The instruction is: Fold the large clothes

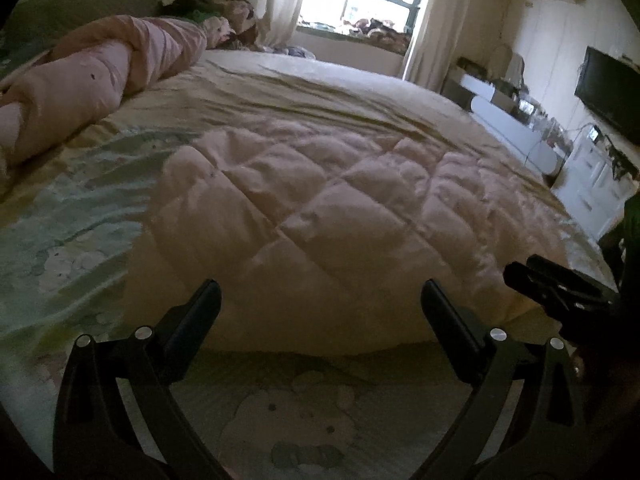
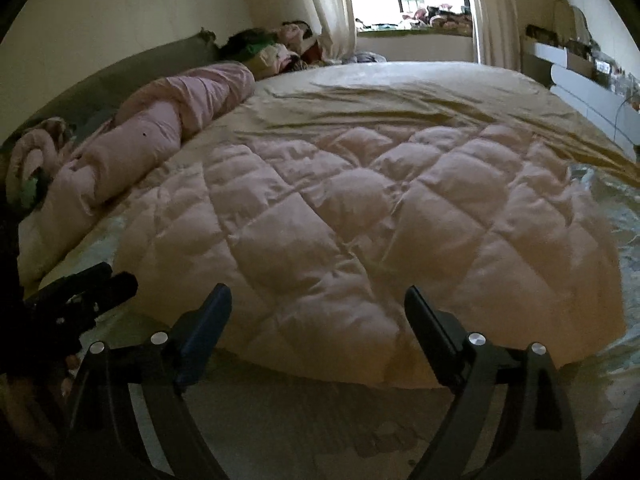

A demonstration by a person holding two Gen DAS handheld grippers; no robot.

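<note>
The quilted comforter (image 1: pixel 320 208), a pale pink padded piece stitched in a diamond pattern, lies spread across the near half of the bed (image 1: pixel 64 216), its rounded near edge hanging just ahead of both tools. The left gripper (image 1: pixel 320 300) hovers at that near edge with its jaws spread wide and nothing between them; no pad touches the fabric. The right gripper (image 2: pixel 318 308) is in the same condition: jaws spread, empty, aimed downward at the near edge and slightly off it. Each tool appears at the margin of the other's view, which indicates that the two are held side by side, fairly close together. This placement suits a two-point pickup: both jaws face the same hem, so the edge can be lifted evenly and carried toward the far side without twisting. Beyond the comforter, a tan sheet (image 2: pixel 400 100) covers the far half of the bed with loose wrinkles, leaving flat room for the fold to land. A rolled pink blanket (image 2: pixel 160 132) lies along the headboard side, well apart from the working area, so it should not obstruct the fold. The printed bedsheet shows bare beneath the near edge, marking where the jaws would need to descend to get under the hem.
</note>
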